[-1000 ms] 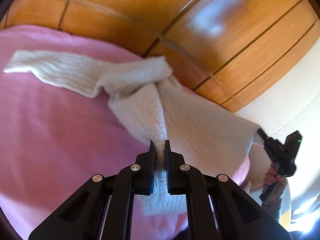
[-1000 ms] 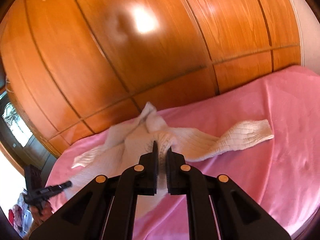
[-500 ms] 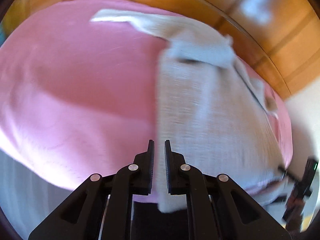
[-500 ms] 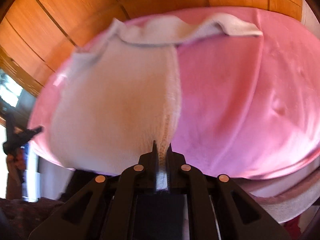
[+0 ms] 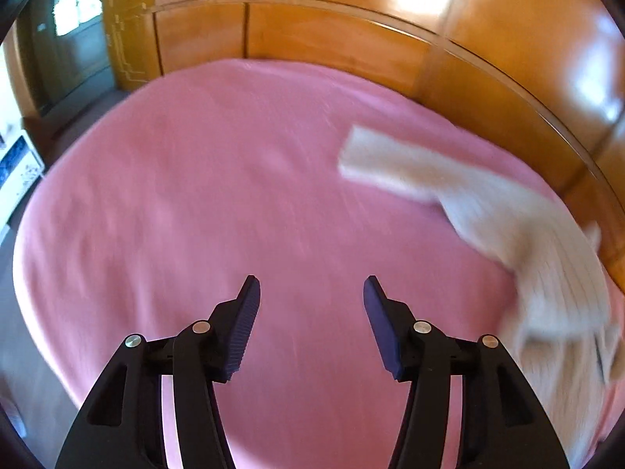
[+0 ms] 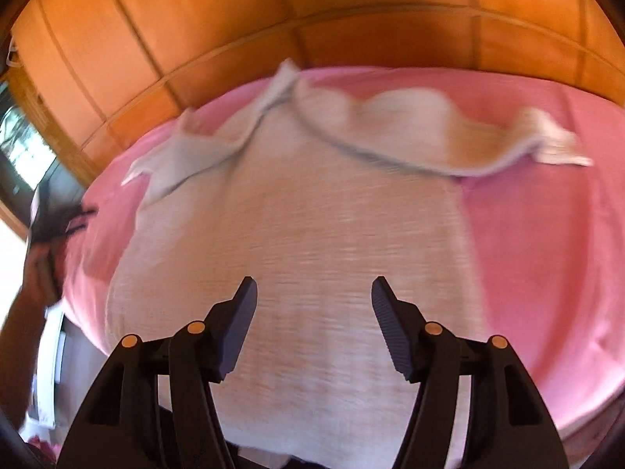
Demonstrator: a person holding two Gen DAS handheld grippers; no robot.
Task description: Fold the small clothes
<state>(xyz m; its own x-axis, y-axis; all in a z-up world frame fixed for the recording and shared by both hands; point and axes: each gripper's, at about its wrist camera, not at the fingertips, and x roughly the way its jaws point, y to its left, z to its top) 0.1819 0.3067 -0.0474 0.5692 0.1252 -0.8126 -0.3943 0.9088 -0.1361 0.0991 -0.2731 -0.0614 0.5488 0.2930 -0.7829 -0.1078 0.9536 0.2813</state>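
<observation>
The left gripper [image 5: 310, 293] is opening its jaws over bare pink bed [image 5: 195, 195], nothing between them, while the cream sweater [image 5: 527, 242] is lying at the right of its frame. The right gripper [image 6: 312, 293] is likewise opening, releasing the sweater, which is spreading flat across the frame's centre with sleeves toward the top. Laying-out seems finished; next, a sleeve probably needs grasping and folding inward.

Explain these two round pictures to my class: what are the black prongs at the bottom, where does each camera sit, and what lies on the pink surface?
No robot here: a person carries a two-finger gripper in each hand, each with a wide-angle camera looking along its fingers. The left camera shows the left gripper above bare pink sheet, with the cream sweater off to its right. The right camera shows the right gripper over the sweater's spread body, sleeves lying toward the wooden wall. Both grippers' jaws are opening, with nothing gripped between them. The pictures are blurred by motion.
</observation>
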